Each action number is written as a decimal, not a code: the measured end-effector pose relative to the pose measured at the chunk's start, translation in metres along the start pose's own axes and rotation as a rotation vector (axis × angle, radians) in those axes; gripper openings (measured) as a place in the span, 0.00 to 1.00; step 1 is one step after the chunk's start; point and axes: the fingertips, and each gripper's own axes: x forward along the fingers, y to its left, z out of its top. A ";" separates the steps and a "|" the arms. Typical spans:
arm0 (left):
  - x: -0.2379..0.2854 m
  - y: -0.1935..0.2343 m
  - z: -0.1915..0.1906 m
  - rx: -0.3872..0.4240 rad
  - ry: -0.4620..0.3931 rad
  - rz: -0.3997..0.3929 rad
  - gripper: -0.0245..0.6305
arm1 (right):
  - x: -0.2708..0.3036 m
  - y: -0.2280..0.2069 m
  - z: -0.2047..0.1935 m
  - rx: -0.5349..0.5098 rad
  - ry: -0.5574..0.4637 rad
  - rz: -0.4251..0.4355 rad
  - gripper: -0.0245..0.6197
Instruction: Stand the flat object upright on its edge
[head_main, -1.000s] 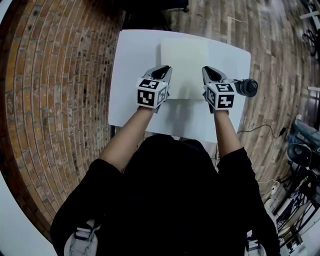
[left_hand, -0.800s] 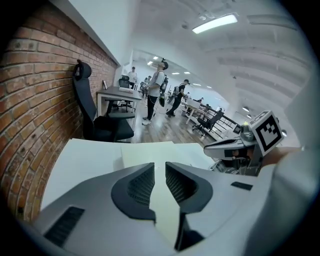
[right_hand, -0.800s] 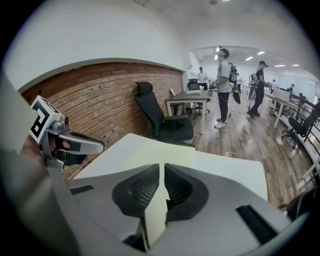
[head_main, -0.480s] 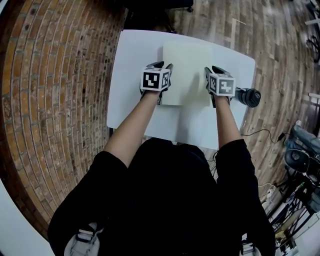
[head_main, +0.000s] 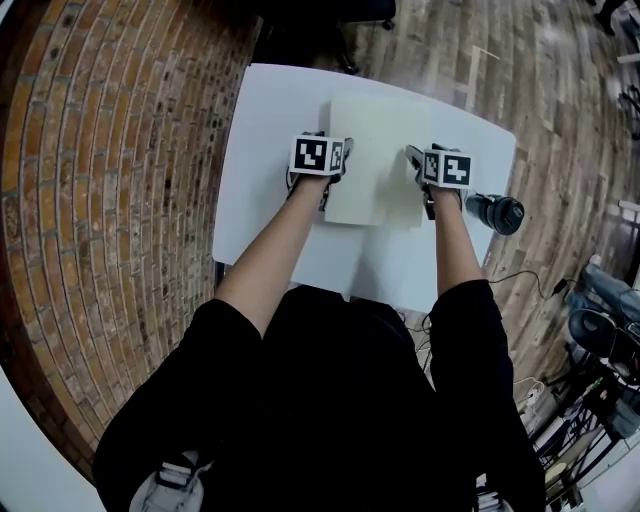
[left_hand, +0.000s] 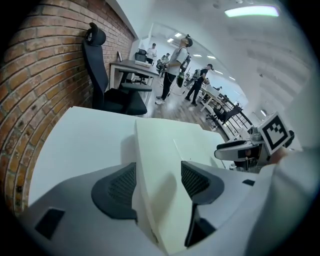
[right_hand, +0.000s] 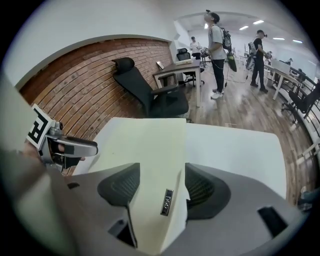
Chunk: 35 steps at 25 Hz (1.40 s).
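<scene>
A pale cream flat board (head_main: 375, 150) rests on the white table (head_main: 270, 120). My left gripper (head_main: 332, 160) is at the board's near left edge and my right gripper (head_main: 420, 165) at its near right edge. In the left gripper view the board (left_hand: 165, 145) runs between the jaws of the left gripper (left_hand: 157, 175), which are opening wide. In the right gripper view the board (right_hand: 145, 145) likewise passes between the opening jaws of the right gripper (right_hand: 161, 177), and a small dark label shows on its edge. I cannot tell whether the board lies flat or is slightly tilted.
A black cylindrical object (head_main: 497, 212) lies at the table's right edge, close to my right gripper. A black office chair (left_hand: 107, 75) stands beyond the table's far side, next to a brick wall. People stand far back in the room. Cables lie on the wooden floor (head_main: 520, 265) to the right.
Both grippers have shifted along the board's sides toward its near end, and their marker cubes have tipped up toward the head camera. The jaws of both have spread apart.
</scene>
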 end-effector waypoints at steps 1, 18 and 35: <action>0.002 0.000 -0.001 -0.002 0.006 -0.001 0.46 | 0.003 0.000 -0.002 0.009 0.012 0.008 0.49; 0.021 -0.001 -0.010 0.012 0.017 0.011 0.47 | 0.023 0.001 -0.011 0.111 0.043 0.093 0.52; 0.011 -0.011 -0.012 0.017 -0.035 -0.007 0.47 | 0.005 0.007 -0.014 0.098 -0.016 0.055 0.47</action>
